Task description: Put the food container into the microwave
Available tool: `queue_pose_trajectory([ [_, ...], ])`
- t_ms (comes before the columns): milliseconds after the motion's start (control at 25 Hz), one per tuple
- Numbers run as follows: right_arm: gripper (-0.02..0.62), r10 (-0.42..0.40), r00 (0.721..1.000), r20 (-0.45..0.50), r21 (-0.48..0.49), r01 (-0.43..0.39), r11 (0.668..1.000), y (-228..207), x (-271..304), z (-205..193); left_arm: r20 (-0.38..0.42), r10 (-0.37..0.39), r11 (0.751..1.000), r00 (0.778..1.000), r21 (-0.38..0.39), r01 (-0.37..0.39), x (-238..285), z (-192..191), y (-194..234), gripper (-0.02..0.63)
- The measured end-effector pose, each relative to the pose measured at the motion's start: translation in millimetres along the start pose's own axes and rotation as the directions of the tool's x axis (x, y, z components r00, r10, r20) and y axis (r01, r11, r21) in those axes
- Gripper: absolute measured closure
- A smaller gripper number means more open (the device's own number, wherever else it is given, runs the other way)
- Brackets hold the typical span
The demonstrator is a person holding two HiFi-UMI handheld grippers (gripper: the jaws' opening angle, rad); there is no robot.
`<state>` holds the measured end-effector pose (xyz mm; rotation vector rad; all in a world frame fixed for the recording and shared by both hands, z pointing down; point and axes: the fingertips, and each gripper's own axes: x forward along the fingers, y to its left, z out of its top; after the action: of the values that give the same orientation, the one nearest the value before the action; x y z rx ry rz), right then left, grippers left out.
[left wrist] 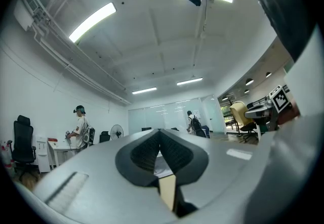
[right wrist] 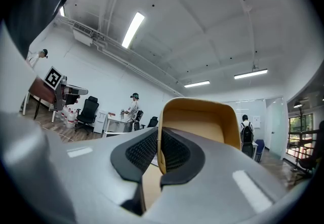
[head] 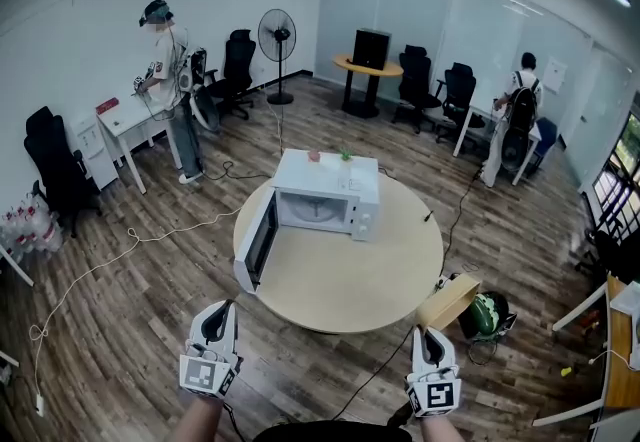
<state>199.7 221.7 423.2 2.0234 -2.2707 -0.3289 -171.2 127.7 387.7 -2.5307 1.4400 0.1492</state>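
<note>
A white microwave [head: 322, 198] stands on the round beige table [head: 385, 275], its door [head: 258, 242] swung open to the left. My right gripper [head: 434, 338] is shut on the rim of a tan food container [head: 449, 302], held up near the table's right front edge. In the right gripper view the container [right wrist: 202, 122] rises between the jaws of the right gripper [right wrist: 158, 158]. My left gripper [head: 216, 326] hangs below the table's front left, jaws closed with nothing between them; in its own view the left gripper [left wrist: 161, 154] points toward the room.
Small items lie on the microwave's top [head: 345, 157]. A cable [head: 455, 215] runs off the table's right side; a green bag [head: 487, 317] sits on the floor by it. Two people [head: 170, 80] work at far desks. Office chairs [head: 55, 170] and a fan [head: 277, 40] stand around.
</note>
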Motion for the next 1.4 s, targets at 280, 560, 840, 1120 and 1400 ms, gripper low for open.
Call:
queue_pose_trajectory([
  [280,0.574,0.052,0.998,0.026,0.014,-0.052,0.999,-23,0,-12,-0.004,0.004,1.000,1.000,0.028,-0.004,20,8,-41,0.607],
  [560,0.574,0.106,0.993,0.061,0.051,-0.109,0.993,-41,-4,-32,-0.067,0.007,0.999,0.998,0.051,-0.004,27,5,-88,0.607],
  [840,0.574,0.138,0.988,0.063,0.073,-0.142,0.987,-57,7,-50,-0.073,0.018,0.996,0.997,0.091,-0.011,42,-1,-105,0.607],
  [1120,0.574,0.145,0.988,0.052,0.065,-0.149,0.987,-59,44,-55,-0.063,0.030,0.997,0.998,0.069,-0.026,75,0,-82,0.607],
  [1400,0.574,0.110,0.993,0.044,0.031,-0.111,0.993,-58,105,-48,-0.017,0.002,0.999,1.000,0.051,-0.001,133,-23,-36,0.607],
])
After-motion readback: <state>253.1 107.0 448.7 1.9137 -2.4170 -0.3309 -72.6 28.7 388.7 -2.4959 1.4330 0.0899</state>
